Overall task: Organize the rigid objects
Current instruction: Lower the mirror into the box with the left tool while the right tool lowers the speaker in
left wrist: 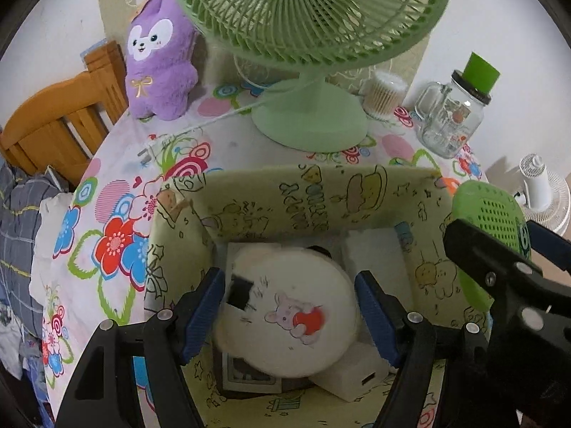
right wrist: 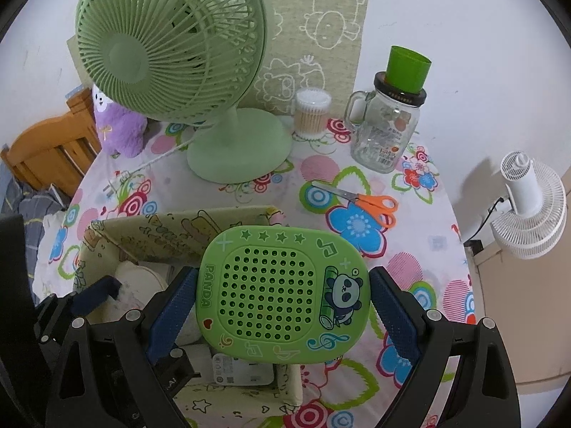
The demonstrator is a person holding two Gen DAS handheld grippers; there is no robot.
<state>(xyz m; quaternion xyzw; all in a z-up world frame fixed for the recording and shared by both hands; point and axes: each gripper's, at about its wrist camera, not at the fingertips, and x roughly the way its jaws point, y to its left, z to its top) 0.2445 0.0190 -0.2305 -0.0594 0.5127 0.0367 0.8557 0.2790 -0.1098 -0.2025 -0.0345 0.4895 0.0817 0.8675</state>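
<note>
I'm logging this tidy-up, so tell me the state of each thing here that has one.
Left tool: open, around the round white case, not touching.
Right tool: open around the green panda case; grip unclear.
Round white case: lying tilted in the box.
Fabric box: open-topped, partly filled.
Glass jar: lidded, green cup on top.
Scissors: closed, flat on the table.

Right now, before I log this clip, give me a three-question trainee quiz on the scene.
1. True or false: the scissors lie inside the storage box.
2. What does the right gripper hold?
3. What sits on the glass jar: (a) green cup, (b) plush toy, (c) cotton swabs?

Key: 1. False, they lie on the tablecloth. 2. The green panda case. 3. (a).
</note>
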